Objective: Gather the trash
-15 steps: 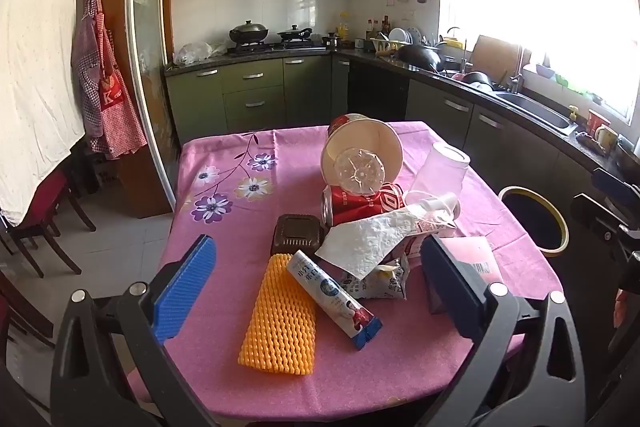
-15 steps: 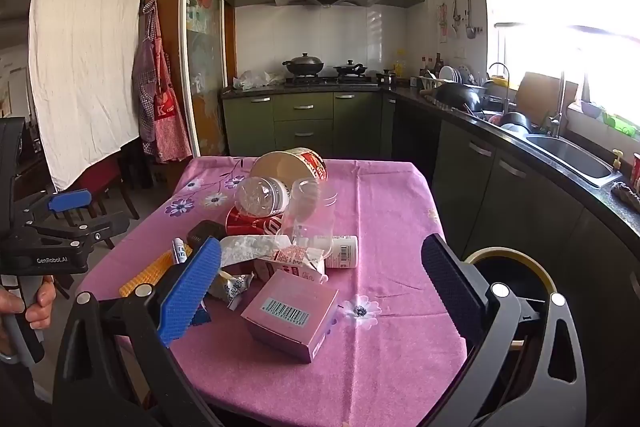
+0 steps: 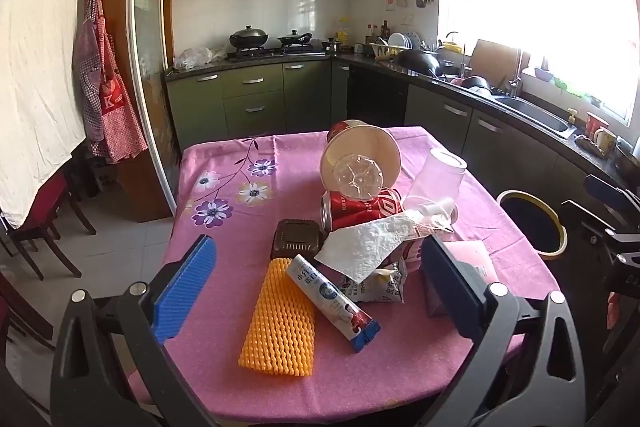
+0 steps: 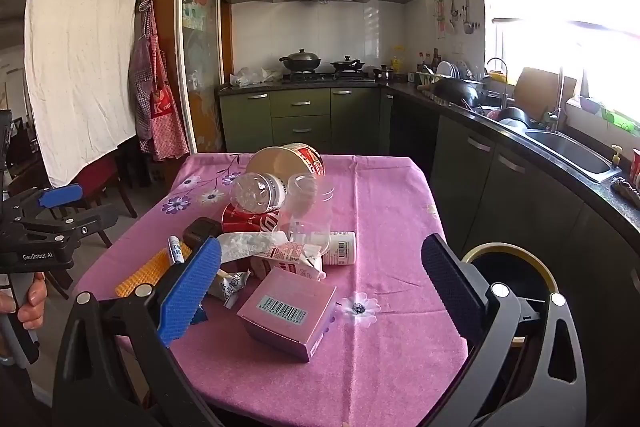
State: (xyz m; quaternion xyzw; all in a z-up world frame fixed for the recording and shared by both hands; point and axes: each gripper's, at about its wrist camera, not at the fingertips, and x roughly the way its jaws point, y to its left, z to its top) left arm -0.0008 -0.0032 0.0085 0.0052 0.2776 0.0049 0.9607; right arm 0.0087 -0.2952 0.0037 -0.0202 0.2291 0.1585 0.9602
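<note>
A heap of trash lies on the pink table (image 3: 224, 203): an orange foam net (image 3: 280, 323), a white tube (image 3: 332, 301), a brown tray (image 3: 297, 237), crumpled paper (image 3: 360, 247), a red can (image 3: 356, 207), a paper bowl (image 3: 360, 159) and a clear cup (image 3: 436, 179). A pink box (image 4: 288, 311) lies nearest in the right wrist view. My left gripper (image 3: 316, 291) is open above the table's near edge, around the net and tube. My right gripper (image 4: 320, 287) is open and empty above the pink box. A round bin (image 4: 516, 271) stands right of the table.
Green kitchen cabinets (image 3: 256, 99) and a counter with a sink (image 3: 532, 111) line the back and right. Red chairs (image 3: 36, 215) stand at the left. The bin also shows in the left wrist view (image 3: 532, 223), beside the other gripper's handle (image 3: 616, 223).
Both views have shifted only slightly. Both grippers stay open and nothing on the table has moved.
</note>
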